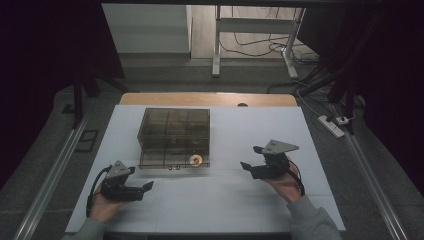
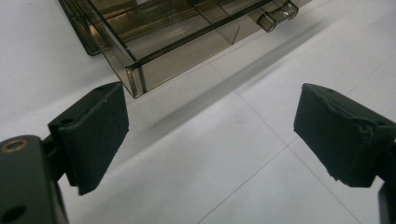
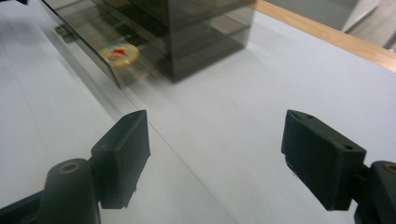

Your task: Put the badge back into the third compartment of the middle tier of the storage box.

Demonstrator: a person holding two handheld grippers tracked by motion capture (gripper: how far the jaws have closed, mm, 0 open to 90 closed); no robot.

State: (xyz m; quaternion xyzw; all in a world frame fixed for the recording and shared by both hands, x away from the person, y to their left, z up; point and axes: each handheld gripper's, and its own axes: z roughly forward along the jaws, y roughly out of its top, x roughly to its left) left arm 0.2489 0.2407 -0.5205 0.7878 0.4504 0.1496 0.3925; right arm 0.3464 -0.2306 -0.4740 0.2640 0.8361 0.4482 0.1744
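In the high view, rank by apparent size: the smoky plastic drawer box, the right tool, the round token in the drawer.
1. Drawer box, clearly largest.
2. Right tool, open and empty; it sits nearer the camera, but looks smaller anyway.
3. Round token, smallest.

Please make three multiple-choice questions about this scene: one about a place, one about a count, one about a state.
1. Where does the small round yellow-and-red disc lie?
A. in the open bottom drawer of the smoky transparent plastic drawer box
B. on top of the box
C. in the right gripper

2. How many grippers hold something?
A. two
B. one
C. none

3. The bottom drawer is
A. shut
B. pulled out
C. removed

Answers: 1 A, the disc sits behind the drawer's front wall. 2 C, the left gripper and the right gripper are open and empty. 3 B, it juts out from the box.
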